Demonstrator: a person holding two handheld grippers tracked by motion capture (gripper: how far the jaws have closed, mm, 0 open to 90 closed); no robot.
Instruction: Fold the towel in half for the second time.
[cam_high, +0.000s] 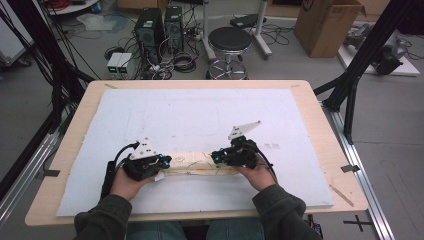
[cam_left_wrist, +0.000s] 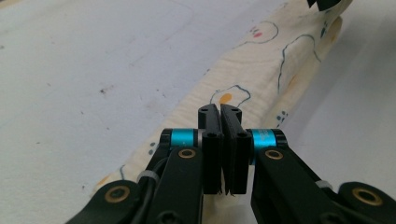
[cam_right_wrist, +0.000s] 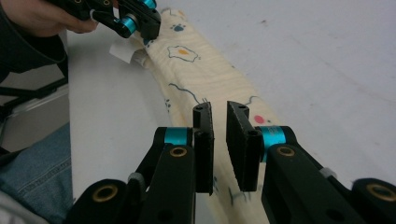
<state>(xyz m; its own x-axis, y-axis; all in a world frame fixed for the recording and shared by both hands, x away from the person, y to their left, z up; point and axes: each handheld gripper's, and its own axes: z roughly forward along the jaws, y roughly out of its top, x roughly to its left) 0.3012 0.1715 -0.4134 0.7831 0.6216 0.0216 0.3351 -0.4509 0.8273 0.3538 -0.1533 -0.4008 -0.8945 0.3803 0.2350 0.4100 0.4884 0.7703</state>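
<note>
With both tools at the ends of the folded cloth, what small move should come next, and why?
Probably fold the long cream printed cloth end to end. It lies as a narrow strip on the white mat, and the left tool and right tool sit at its opposite ends, jaws nearly together.

Even, cool overhead light; no hard shadows. The white sheet (cam_high: 200, 115) on the counter (cam_high: 80, 130) reads bright but not blown out. Soft shade under the hands. High view is slightly soft and grainy, with straight edges bowing near the corners. Both gripper views: jaws close up are fairly sharp, the cloth (cam_left_wrist: 261, 70) blurs with distance. Floor clutter dimmer.
</note>
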